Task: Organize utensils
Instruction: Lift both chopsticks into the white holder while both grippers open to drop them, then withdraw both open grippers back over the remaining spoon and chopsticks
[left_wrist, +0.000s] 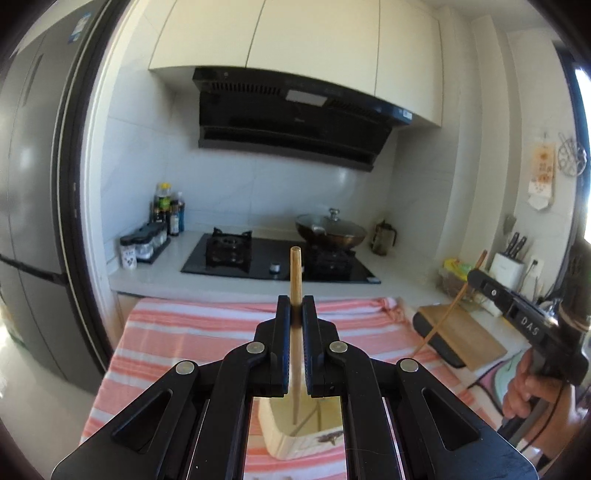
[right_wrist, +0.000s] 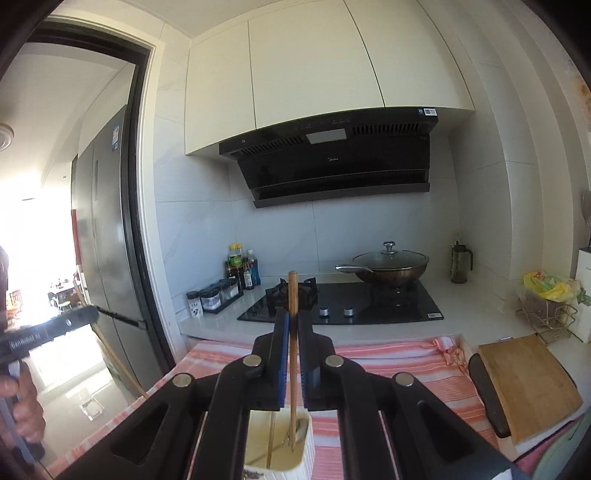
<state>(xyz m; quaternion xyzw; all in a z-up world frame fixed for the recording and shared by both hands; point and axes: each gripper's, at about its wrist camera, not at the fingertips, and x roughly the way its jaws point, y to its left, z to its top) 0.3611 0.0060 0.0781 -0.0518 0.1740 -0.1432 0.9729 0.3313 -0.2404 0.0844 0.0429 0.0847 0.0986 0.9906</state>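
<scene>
My left gripper (left_wrist: 295, 308) is shut on a pale wooden chopstick (left_wrist: 295, 273) that stands upright, its lower end down in a cream utensil holder (left_wrist: 295, 439) on the striped cloth. My right gripper (right_wrist: 293, 321) is shut on a darker wooden chopstick (right_wrist: 293, 291), also upright, its tip inside the same cream holder (right_wrist: 295, 458). A thin stick (right_wrist: 271, 439) leans in the holder too. The right gripper shows at the right edge of the left wrist view (left_wrist: 476, 280), with its chopstick slanting below it. The left gripper shows at the left edge of the right wrist view (right_wrist: 88, 315).
A pink and white striped cloth (left_wrist: 199, 332) covers the table. Behind it are a gas hob (left_wrist: 266, 258) with a lidded wok (left_wrist: 330, 229), spice jars (left_wrist: 142, 245) and bottles. A wooden cutting board (right_wrist: 528, 380) lies at the right. A fridge (left_wrist: 33, 221) stands at the left.
</scene>
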